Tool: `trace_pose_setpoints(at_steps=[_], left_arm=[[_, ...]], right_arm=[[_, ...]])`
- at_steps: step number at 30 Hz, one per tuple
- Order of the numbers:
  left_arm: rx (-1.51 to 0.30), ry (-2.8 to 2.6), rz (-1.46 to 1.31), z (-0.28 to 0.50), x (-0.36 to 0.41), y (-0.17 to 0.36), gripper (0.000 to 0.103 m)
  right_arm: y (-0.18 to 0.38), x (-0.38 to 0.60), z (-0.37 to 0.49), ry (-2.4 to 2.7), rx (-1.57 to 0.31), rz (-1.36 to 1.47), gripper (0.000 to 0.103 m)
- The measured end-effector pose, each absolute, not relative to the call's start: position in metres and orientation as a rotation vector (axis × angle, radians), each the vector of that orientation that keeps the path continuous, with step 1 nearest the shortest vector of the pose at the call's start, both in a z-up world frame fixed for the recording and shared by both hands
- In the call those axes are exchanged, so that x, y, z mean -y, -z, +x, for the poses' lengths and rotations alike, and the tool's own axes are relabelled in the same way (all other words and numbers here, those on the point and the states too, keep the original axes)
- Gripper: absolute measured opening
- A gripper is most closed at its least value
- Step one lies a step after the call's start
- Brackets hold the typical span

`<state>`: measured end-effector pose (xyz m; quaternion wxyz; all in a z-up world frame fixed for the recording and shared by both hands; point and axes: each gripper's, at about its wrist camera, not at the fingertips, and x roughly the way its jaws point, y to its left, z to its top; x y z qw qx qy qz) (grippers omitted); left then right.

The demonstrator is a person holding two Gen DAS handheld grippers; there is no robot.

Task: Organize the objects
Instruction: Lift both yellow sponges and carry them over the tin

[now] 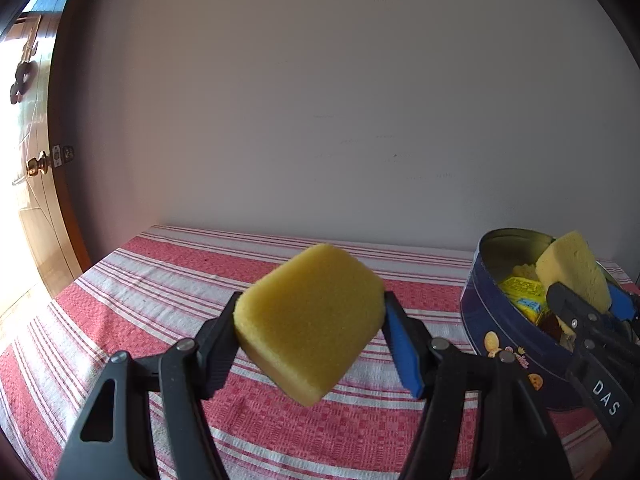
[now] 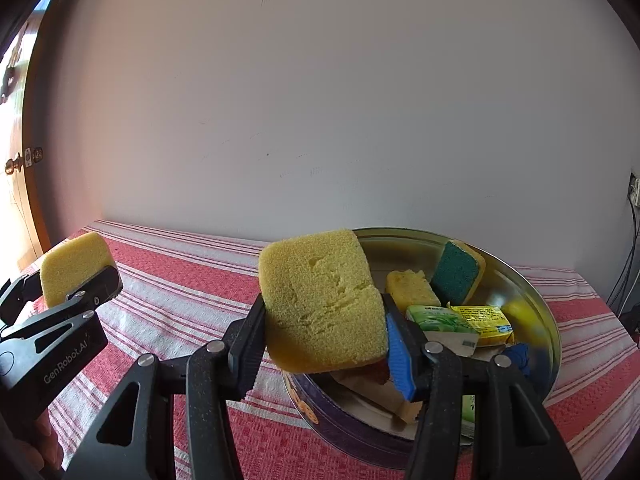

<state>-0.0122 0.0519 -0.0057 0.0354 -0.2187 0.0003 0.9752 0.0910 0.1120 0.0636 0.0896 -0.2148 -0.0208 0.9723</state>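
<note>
Left claw (image 1: 310, 330) clamps a smooth yellow sponge (image 1: 308, 320) above the striped table (image 1: 160, 280), well left of the blue tin (image 1: 508, 344). Right claw (image 2: 324, 320) pinches a torn sponge (image 2: 320, 304) over the tin's near rim; it is the nearer one.

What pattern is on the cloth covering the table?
Red and white stripes on the tablecloth, with woven red bands; clearest in the left wrist view.
</note>
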Motion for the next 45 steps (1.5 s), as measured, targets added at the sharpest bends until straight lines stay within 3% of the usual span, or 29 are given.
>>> trace_pose_setpoints(at_steps=[45], left_arm=[[-0.044,-2.739,-0.583,-0.014,-0.234,-0.022,0.066]], right_arm=[[-0.094,-0.255,0.103,-2.677,-0.048,-0.504,0.056]])
